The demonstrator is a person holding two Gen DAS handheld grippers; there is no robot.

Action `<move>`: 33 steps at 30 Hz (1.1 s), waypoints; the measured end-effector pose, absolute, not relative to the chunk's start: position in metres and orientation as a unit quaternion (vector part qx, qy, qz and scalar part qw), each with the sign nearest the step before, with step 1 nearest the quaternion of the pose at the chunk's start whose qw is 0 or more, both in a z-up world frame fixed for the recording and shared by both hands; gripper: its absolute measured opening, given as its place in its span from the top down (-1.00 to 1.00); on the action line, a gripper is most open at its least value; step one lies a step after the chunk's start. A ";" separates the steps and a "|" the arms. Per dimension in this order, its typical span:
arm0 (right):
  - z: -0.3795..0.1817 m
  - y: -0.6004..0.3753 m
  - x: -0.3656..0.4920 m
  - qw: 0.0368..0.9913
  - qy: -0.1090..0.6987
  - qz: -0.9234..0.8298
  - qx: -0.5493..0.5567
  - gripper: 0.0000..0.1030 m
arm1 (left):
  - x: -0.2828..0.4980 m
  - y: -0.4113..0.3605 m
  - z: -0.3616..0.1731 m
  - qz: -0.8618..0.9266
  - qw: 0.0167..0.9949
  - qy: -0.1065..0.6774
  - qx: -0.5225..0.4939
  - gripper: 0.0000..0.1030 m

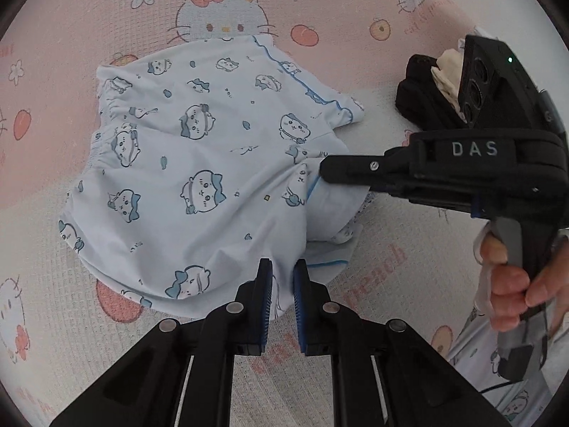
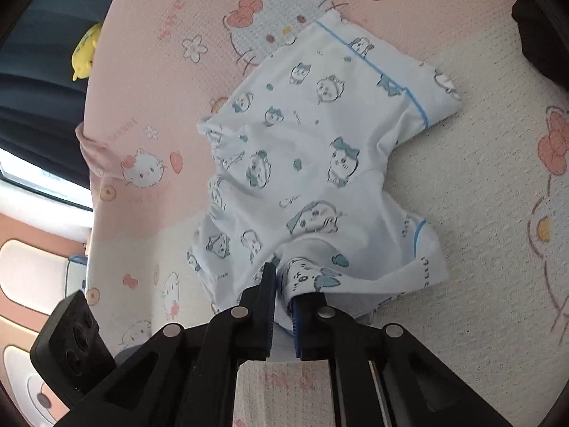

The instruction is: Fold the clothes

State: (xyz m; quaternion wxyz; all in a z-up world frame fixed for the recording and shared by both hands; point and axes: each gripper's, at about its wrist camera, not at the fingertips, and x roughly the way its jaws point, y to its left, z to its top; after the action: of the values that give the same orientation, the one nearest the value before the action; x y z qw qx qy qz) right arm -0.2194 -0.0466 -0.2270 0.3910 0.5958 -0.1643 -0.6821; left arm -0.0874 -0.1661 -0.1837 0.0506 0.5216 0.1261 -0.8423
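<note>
1. The pale blue cotton shorts printed with cartoon faces [image 1: 199,163] lie rumpled on the pink cartoon-cat bed sheet [image 1: 71,35], gathered waistband on one side, blue-piped legs on the other.
2. One leg looks turned over the body; in my judgement no tidy fold is finished.
3. The right gripper [image 2: 284,295] pinches a leg hem.
4. The left gripper [image 1: 282,277] sits narrowed around the near edge; a firm grip I cannot tell.
</note>
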 end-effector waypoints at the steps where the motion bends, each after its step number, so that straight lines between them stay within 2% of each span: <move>1: -0.226 -0.046 -0.221 0.390 -0.165 -0.686 0.592 0.88 | -0.086 -0.167 -0.184 -0.842 0.052 0.122 0.523 0.81; 10: -0.237 -0.033 -0.245 0.351 -0.164 -0.713 0.584 0.88 | -0.077 -0.198 -0.221 -0.802 0.116 0.118 0.574 0.81; 18: -0.236 -0.030 -0.248 0.336 -0.167 -0.713 0.593 0.86 | -0.069 -0.190 -0.188 -0.837 0.117 0.131 0.519 0.80; 20: -0.235 -0.028 -0.248 0.330 -0.171 -0.707 0.601 0.70 | -0.075 -0.181 -0.181 -0.844 0.113 0.121 0.511 0.79; 21: -0.236 -0.025 -0.247 0.326 -0.174 -0.706 0.605 0.49 | -0.080 -0.175 -0.178 -0.846 0.113 0.112 0.510 0.73; 22: -0.237 -0.022 -0.246 0.322 -0.177 -0.705 0.607 0.36 | -0.086 -0.170 -0.177 -0.846 0.112 0.100 0.511 0.55; 23: -0.238 -0.020 -0.245 0.318 -0.179 -0.704 0.609 0.34 | -0.088 -0.165 -0.177 -0.847 0.111 0.094 0.511 0.42; 24: -0.240 -0.017 -0.244 0.314 -0.183 -0.702 0.612 0.34 | -0.089 -0.161 -0.176 -0.849 0.110 0.089 0.509 0.10; 25: -0.242 -0.013 -0.243 0.310 -0.190 -0.697 0.618 0.34 | -0.091 -0.157 -0.175 -0.850 0.108 0.085 0.508 -0.08; 26: -0.244 -0.009 -0.241 0.307 -0.197 -0.691 0.625 0.32 | -0.089 -0.156 -0.176 -0.851 0.106 0.088 0.507 -0.08; 28: -0.246 -0.003 -0.235 0.301 -0.212 -0.681 0.633 0.15 | -0.086 -0.154 -0.176 -0.852 0.102 0.099 0.504 -0.08; 33: -0.243 0.011 -0.217 0.293 -0.239 -0.670 0.638 0.06 | -0.082 -0.143 -0.174 -0.849 0.101 0.104 0.507 -0.08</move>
State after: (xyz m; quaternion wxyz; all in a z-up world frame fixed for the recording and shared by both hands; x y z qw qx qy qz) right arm -0.2168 0.0108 -0.2428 0.2933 0.6381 -0.2394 -0.6704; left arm -0.0823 -0.1430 -0.1738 0.1009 0.5074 0.1040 -0.8494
